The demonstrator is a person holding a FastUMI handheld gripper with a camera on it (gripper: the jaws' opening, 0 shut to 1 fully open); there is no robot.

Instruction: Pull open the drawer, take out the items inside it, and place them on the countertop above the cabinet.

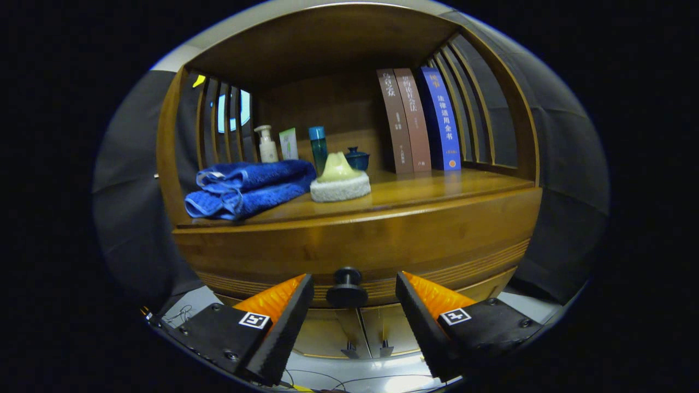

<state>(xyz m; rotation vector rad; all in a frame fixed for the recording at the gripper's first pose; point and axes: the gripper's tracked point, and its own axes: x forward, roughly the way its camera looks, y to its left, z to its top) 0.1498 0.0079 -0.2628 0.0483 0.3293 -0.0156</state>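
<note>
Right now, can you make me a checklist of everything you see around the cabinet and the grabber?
Surface: wooden countertop, bare on its right half.
Job's things: drawer shut; its black knob sits between the fingers, untouched. Items inside hidden.
Clutter: folded blue towel, white sponge with a pale green top, pump bottle, pale green tube, teal bottle, dark lidded pot, three upright books.
Gripper: gripper open, fingers either side of the knob, not pressing it.
Cables: thin wires on the floor below the fingers.
Surroundings: slatted cabinet sides, lower cabinet doors, black cloth wall.
</note>
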